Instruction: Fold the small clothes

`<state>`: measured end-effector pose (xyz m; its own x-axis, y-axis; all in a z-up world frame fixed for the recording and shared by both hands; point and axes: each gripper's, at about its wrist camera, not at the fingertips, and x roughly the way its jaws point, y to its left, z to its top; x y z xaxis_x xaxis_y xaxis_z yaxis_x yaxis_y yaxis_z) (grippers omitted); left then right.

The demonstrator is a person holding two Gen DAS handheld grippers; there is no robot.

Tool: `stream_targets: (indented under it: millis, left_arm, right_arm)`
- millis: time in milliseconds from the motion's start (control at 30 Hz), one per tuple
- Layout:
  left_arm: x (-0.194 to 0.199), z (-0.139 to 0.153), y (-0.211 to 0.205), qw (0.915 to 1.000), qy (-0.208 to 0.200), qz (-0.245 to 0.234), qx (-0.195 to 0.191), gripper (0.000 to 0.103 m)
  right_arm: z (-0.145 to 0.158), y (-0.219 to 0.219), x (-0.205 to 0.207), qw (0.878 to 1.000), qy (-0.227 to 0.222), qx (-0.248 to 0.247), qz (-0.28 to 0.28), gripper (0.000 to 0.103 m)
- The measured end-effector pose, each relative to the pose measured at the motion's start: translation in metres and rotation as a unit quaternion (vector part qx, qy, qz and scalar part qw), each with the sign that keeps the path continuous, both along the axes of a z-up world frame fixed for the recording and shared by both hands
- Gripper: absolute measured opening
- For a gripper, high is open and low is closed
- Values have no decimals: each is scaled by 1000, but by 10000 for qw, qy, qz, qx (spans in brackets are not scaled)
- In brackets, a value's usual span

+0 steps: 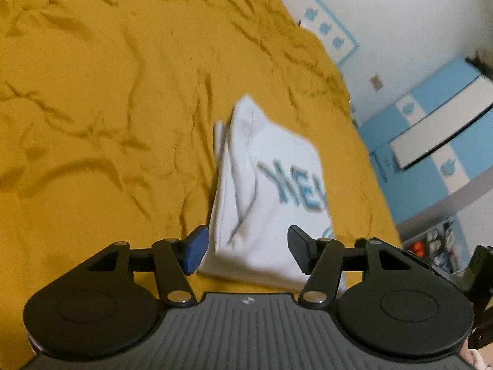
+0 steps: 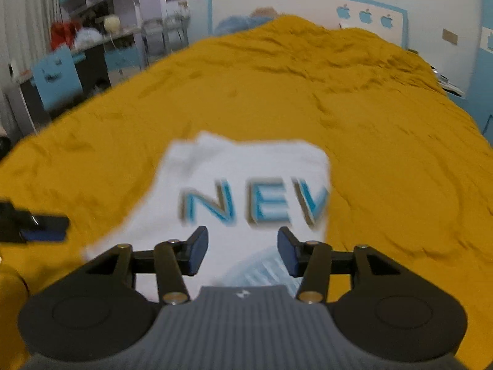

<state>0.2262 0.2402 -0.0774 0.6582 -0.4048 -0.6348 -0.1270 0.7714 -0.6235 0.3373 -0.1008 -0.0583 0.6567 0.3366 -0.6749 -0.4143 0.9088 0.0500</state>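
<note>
A small white garment (image 1: 265,191) with blue letters lies folded into a compact rectangle on the mustard-yellow bedspread (image 1: 107,108). In the right wrist view the garment (image 2: 246,185) shows the letters "NEV". My left gripper (image 1: 246,251) is open and empty, just above the garment's near edge. My right gripper (image 2: 242,251) is open and empty above the garment's near side. The left gripper's fingers also show at the left edge of the right wrist view (image 2: 40,226). Both views are blurred by motion.
The bedspread (image 2: 369,123) is wrinkled and covers the whole bed. A desk with a blue chair (image 2: 58,80) and cluttered shelves stands left of the bed. A white and blue wall (image 1: 400,30) and blue cabinets (image 1: 431,129) lie beyond the bed's right edge.
</note>
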Motion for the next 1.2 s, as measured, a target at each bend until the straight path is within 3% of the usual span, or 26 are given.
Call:
stream_targets:
  millis: [133, 200, 267, 333, 400, 467, 600, 667, 800, 867, 967, 1067, 1200]
  left_arm:
    - [6, -18, -8, 9995, 262, 70, -158, 66]
    - [9, -24, -11, 9992, 350, 136, -156, 41]
    - [11, -27, -15, 9990, 402, 170, -13, 28]
    - [10, -28, -19, 9990, 393, 203, 93, 23]
    - [10, -27, -24, 9988, 364, 205, 261, 18]
    - [10, -26, -28, 9983, 339, 194, 432, 16]
    - [10, -20, -34, 9966, 310, 193, 738, 13]
    - [8, -13, -38, 9951, 272, 178, 938, 13]
    - [8, -9, -47, 9898, 355, 62, 1378, 12]
    - [9, -16, -48, 9882, 529, 74, 1437, 12]
    - [13, -33, -59, 9798, 735, -78, 1856, 13]
    - [15, -45, -61, 9779, 837, -64, 1915, 13]
    - [13, -41, -60, 9768, 921, -57, 1932, 14]
  right_arm:
    - [-29, -15, -20, 9991, 130, -404, 90, 51]
    - [-42, -19, -29, 9980, 194, -590, 102, 51]
    - [-51, -21, -36, 9971, 183, -734, 124, 51]
    - [-58, -23, -41, 9962, 113, -861, 96, 48]
    - [-65, -25, -42, 9951, 67, -985, 11, 34]
    - [-71, -27, -42, 9949, 157, -999, 12, 32]
    - [-73, -34, -43, 9963, 159, -836, -87, 7]
    - [-70, -38, -42, 9963, 205, -829, -123, 0]
    - [-56, -46, -45, 9981, 166, -580, -127, 0]
    - [-60, -46, -45, 9979, 237, -588, -111, 0]
    - [-76, -47, -42, 9971, 486, -562, -147, 0]
    - [-89, -51, -36, 9963, 733, -379, -259, 0]
    - [-92, -51, -31, 9959, 805, -359, -214, 0]
